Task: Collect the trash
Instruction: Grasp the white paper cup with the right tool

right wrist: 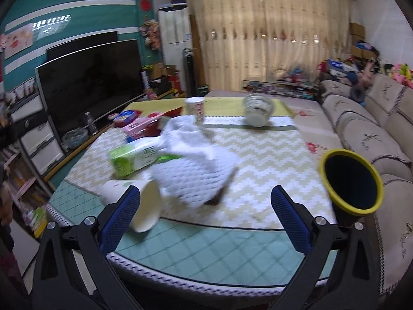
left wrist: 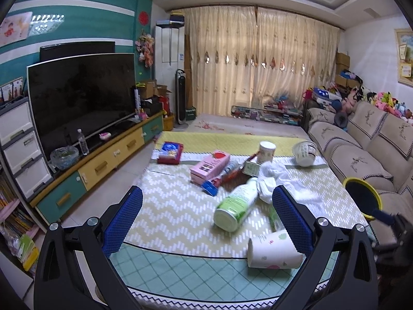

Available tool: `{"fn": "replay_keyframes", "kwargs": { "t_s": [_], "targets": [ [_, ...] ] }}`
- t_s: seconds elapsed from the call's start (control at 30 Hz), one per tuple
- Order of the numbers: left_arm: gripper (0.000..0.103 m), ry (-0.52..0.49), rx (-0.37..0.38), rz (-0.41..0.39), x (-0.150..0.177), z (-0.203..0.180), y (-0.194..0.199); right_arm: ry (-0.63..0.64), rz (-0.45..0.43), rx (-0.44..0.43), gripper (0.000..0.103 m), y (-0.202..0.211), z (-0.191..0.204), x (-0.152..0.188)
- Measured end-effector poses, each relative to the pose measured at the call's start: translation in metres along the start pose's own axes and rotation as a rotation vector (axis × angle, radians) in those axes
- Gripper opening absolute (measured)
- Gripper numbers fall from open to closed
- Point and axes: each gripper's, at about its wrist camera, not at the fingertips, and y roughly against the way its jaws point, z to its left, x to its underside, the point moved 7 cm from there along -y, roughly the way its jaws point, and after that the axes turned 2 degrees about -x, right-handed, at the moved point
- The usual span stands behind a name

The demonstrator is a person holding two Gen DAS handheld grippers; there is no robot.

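Trash lies scattered on the cloth-covered table (left wrist: 180, 211). A paper cup (left wrist: 273, 252) (right wrist: 140, 208) lies on its side near the front edge. Behind it lie a green-and-white bottle (left wrist: 236, 205) (right wrist: 134, 159), crumpled white tissue (left wrist: 273, 178) (right wrist: 191, 160) and a pink carton (left wrist: 210, 168). Farther back are an upright tub (left wrist: 265, 152) (right wrist: 195, 109), a tipped bowl (left wrist: 304, 152) (right wrist: 258, 111) and a red-blue packet (left wrist: 170, 152). A yellow-rimmed black bin (left wrist: 362, 199) (right wrist: 352, 182) stands at the right. My left gripper (left wrist: 206, 214) and right gripper (right wrist: 204, 214) are both open and hold nothing.
A beige sofa (left wrist: 361, 152) (right wrist: 366, 134) runs along the table's right side. On the left stand a TV (left wrist: 82, 93) on a low cabinet (left wrist: 108, 160) and a drawer unit (left wrist: 20, 144). Curtains (left wrist: 258, 59) close the far wall. Open floor separates table and cabinet.
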Motion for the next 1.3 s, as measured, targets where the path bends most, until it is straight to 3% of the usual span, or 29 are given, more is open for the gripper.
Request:
{"fn": "replay_keyframes", "kwargs": {
  "t_s": [0.27,0.5,0.87,0.93,0.97,1.0,1.13,1.3],
  "targets": [
    [0.099,0.002,-0.01,0.016,0.005,0.011,-0.001,0.04,0.067,-0.149,0.097,-0.029,0.069,0.015],
    [0.099,0.004,-0.006,0.015,0.011,0.027,-0.001,0.057,0.111,-0.103,0.097,-0.063,0.118,0.031],
    [0.099,0.035,0.031,0.037,0.022,0.041,-0.014,0.023,0.135,0.019,0.096,-0.095,0.114,0.036],
    [0.099,0.037,0.036,0.041,0.023,0.041,-0.017,0.024,0.144,0.02,0.089,-0.099,0.116,0.037],
    [0.099,0.038,0.037,0.043,0.024,0.041,-0.018,0.022,0.148,0.023,0.078,-0.101,0.116,0.038],
    [0.099,0.039,0.037,0.045,0.024,0.041,-0.019,0.019,0.154,0.028,0.073,-0.102,0.115,0.038],
    [0.099,0.041,0.031,0.054,0.027,0.041,-0.022,0.012,0.152,0.012,0.073,-0.099,0.111,0.038],
    [0.099,0.034,0.029,0.061,0.027,0.037,-0.025,0.083,0.089,-0.068,0.073,-0.076,0.123,0.028]
  ]
}}
